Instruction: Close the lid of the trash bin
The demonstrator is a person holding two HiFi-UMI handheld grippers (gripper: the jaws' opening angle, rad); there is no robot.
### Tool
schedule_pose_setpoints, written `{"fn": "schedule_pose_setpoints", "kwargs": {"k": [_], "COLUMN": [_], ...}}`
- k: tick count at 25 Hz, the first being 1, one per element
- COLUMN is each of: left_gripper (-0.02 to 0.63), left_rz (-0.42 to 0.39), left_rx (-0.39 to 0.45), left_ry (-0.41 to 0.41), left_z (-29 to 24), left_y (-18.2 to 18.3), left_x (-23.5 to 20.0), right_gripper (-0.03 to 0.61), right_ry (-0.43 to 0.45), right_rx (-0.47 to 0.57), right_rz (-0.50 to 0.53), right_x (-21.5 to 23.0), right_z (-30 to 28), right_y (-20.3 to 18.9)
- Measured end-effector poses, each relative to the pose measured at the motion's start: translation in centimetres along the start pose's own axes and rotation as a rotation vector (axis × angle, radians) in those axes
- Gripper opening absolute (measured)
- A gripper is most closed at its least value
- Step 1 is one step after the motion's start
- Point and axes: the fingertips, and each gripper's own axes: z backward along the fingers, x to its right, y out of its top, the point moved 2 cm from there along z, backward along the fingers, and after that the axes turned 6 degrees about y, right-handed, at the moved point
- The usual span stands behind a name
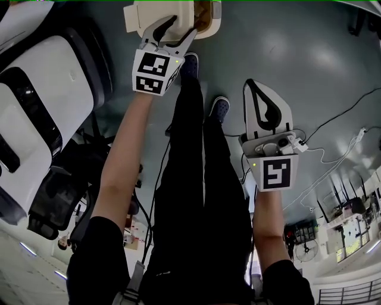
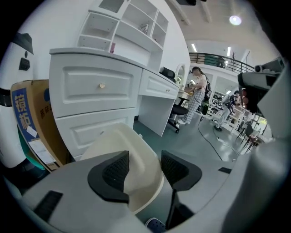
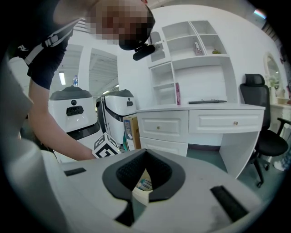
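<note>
Readable text: the cardboard box (image 2: 34, 123) left of the white drawer unit (image 2: 100, 86) has a blue label (image 2: 20, 113) with large Chinese characters. They're too skewed at the fisheye edge to read with confidence. No brand visible on the bin. Each gripper cube carries only black-and-white square markers (image 1: 153, 72), no lettering.

Left gripper (image 2: 144, 170): jaws wide apart. The cream trash bin lid (image 2: 116, 141) sits between the pads. Its rim runs past the left pad, and there's a clear gap to the right pad, so it's released, not clamped. In the head view the left gripper (image 1: 174, 31) is at the top of frame, over the lid (image 1: 161, 9), which is on the floor ahead of the person's shoes. The brown opening of the trash bin (image 1: 206, 16) shows just beside the lid, so the lid looks not fully down.

Right gripper (image 1: 251, 84): pads clenched, tips meeting, nothing gripped. It hangs well apart from the bin. In the right gripper view (image 3: 144, 157) only a sliver of cream plastic shows through the loop behind the tips.
</note>
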Motion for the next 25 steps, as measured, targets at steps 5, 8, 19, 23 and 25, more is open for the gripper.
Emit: {"fn": "schedule_pose_setpoints", "kwargs": {"k": [5,8,19,23,25], "left_gripper": [0.229,0.229,0.229,0.229,0.229], "left_rz": [-0.029,-0.060,-0.063,-0.082,-0.098], "left_rx": [-0.037,-0.066,-0.159,-0.203,-0.225], "left_ry": [-0.032,-0.046,-0.077,-0.089,-0.101], "left_z": [-2.1,-3.2,-7.2,-8.7,-9.2], "left_y": [-1.0,-1.6,-4.5,-5.6,-6.0], "left_x": [1.2,1.7,3.0,3.3,3.4], "right_gripper": [0.006,0.006,0.005,0.006,0.006], "right_ry": [-0.009,-0.011,-0.029,-0.049,-0.063], "right_rx": [-0.010,-0.016,-0.030,-0.022,-0.026], "right_rz": [-0.022,-0.030,-0.065,-0.118,-0.099], "right_x": [0.7,0.7,1.4,2.1,2.4], "right_z": [0.1,0.0,0.2,0.4,0.4], "right_y": [-0.8,-1.1,-2.5,-2.9,-2.9]}}
